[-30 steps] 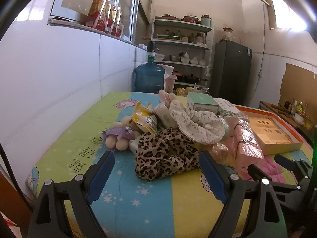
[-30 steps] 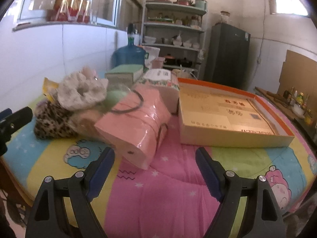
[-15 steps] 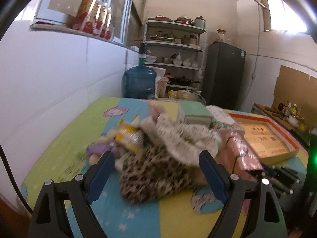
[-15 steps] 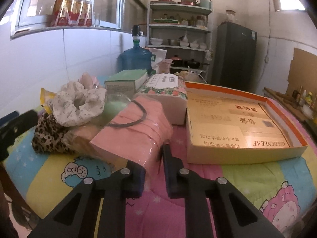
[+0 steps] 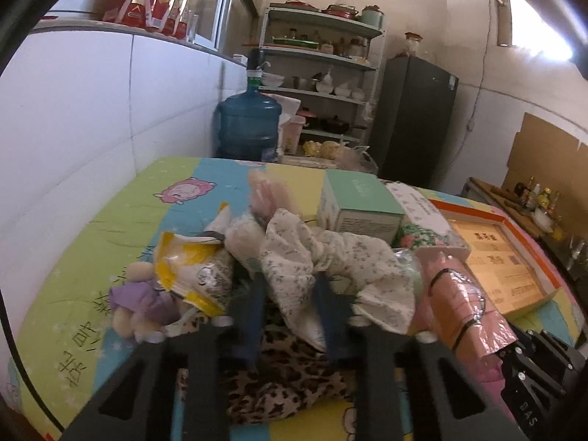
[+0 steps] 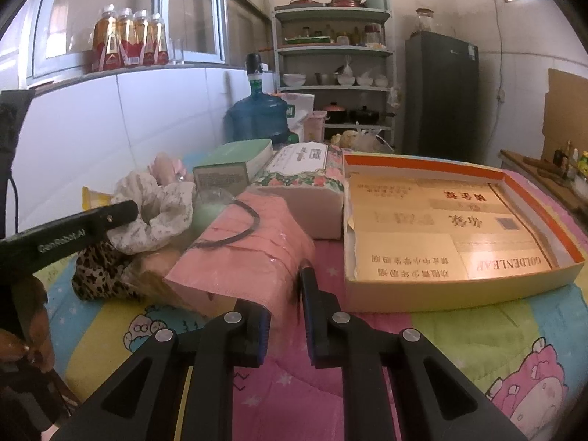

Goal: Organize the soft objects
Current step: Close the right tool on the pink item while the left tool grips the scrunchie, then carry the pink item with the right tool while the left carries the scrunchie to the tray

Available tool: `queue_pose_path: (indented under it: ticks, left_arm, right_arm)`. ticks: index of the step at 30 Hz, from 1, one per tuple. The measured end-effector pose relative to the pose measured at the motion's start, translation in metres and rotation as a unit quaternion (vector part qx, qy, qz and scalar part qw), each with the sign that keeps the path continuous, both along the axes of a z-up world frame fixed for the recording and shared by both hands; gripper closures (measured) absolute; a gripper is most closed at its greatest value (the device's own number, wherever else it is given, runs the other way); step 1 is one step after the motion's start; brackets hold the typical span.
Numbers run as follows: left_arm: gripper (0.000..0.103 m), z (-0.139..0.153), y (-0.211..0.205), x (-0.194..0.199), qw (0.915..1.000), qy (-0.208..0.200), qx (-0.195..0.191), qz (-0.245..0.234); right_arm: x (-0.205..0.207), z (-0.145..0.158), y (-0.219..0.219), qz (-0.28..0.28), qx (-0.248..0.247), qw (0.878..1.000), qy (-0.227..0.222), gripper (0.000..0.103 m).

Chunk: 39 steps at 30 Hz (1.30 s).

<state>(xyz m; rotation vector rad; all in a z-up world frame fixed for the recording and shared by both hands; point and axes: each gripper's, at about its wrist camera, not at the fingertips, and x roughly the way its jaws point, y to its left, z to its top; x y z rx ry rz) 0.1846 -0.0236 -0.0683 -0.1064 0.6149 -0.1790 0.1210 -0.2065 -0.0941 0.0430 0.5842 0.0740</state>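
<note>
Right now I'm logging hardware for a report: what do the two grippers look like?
Both are black plastic. The left gripper has angular, open-framed arms with silver screws and blue pads on its fingers. The right gripper is the same build, with the same blue pads. From the right wrist view, the left gripper's side reads "GenRobot.AI" in white, and a black cable hangs behind it.

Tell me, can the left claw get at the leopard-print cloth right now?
Probably not: the left claw is shut on the white floral scrunchie, which lies on top of the leopard-print cloth. It would have to let go first.
</note>
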Motion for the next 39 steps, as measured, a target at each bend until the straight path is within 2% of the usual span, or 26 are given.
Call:
queue_pose_path:
  ticks: [2,4,16,27,33,39]
  left_arm:
    - [0.092,0.0,-0.002,-0.006,0.9999,-0.009,-0.004,-0.003]
    - [0.094,0.003,-0.005,-0.01,0.9998,-0.017,-0.005,-0.007]
    - [0.096,0.044,-0.021,-0.034,0.9971,-0.073,-0.005,-0.023]
    - [0.096,0.093,-0.07,-0.052,0.989,-0.132,0.0,-0.067]
    - [0.096,0.105,-0.113,-0.044,0.985,-0.135,-0.011,-0.107]
    - [0.096,0.103,-0.16,-0.031,0.9822,-0.12,-0.022,-0.143]
  right_arm:
    - [-0.001,0.002,-0.003,-0.002,0.004,1.0,-0.003,0.09]
    - [-0.003,0.005,-0.007,-0.003,0.009,1.0,-0.008,0.092]
    - [-0.02,0.034,-0.024,-0.005,0.019,0.999,-0.049,0.097]
    - [-0.036,0.073,-0.063,-0.026,0.015,0.994,-0.104,0.097]
    - [-0.041,0.089,-0.1,-0.06,-0.002,0.989,-0.132,0.097]
    - [-0.039,0.094,-0.144,-0.099,-0.015,0.985,-0.137,0.097]
